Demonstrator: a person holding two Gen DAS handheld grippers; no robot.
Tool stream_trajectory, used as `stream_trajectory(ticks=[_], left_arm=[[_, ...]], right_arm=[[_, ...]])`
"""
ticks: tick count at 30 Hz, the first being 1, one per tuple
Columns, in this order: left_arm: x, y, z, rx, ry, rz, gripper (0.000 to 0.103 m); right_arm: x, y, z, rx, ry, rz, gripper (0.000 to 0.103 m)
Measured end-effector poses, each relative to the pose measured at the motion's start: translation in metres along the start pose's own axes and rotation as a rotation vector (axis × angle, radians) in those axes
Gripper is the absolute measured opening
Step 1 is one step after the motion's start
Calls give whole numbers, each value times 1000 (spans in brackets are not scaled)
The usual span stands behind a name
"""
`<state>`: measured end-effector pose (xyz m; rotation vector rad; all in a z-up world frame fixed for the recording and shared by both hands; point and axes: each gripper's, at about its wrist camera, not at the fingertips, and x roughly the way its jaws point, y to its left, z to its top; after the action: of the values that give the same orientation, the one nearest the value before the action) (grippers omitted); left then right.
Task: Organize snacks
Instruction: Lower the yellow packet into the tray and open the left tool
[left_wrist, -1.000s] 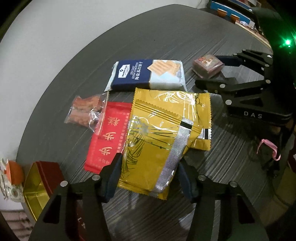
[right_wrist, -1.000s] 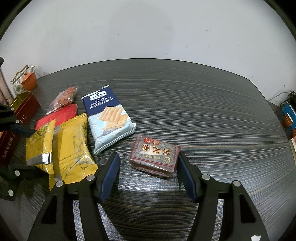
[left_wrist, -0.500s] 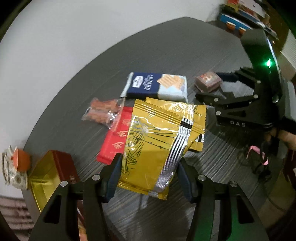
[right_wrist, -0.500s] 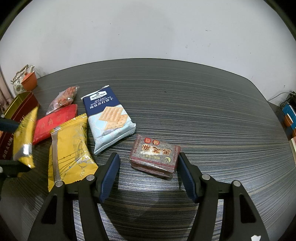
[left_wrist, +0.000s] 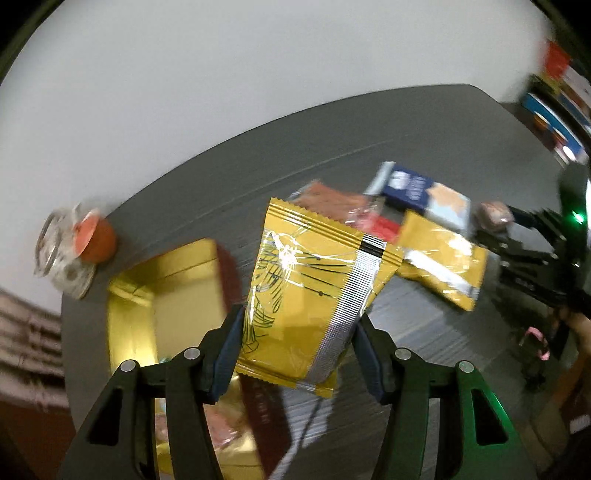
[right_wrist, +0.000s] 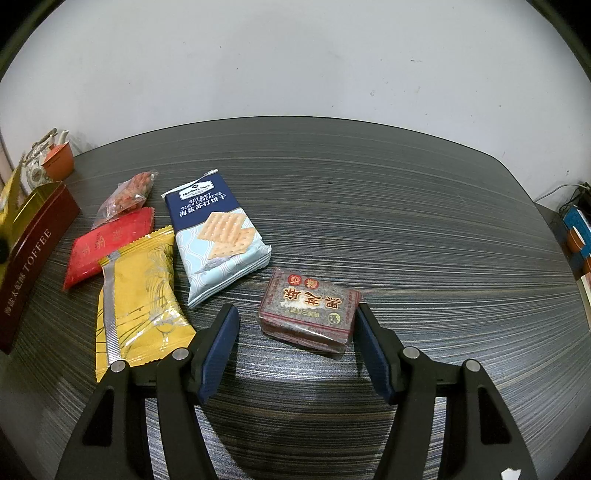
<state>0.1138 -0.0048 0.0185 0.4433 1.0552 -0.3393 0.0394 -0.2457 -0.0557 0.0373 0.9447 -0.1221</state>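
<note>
Over dark table (left_wrist: 424, 155), left claw (left_wrist: 297, 347) clamps yellow packet (left_wrist: 314, 295).

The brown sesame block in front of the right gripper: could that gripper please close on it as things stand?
Probably yes. The right gripper already straddles the brown sesame block, one pad on each side, jaws open, nothing in between. The crackers packet lies clear to the side.
</note>
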Motion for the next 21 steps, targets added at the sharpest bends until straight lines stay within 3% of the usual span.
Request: stream_trajectory(ticks=[11, 21], left_arm=[[17, 88, -23, -293, 50, 100, 57], [35, 128, -35, -423, 76, 126, 57]], right_arm=[[0, 1, 0, 0, 0, 0, 61], [0, 1, 0, -1, 1, 0, 61]])
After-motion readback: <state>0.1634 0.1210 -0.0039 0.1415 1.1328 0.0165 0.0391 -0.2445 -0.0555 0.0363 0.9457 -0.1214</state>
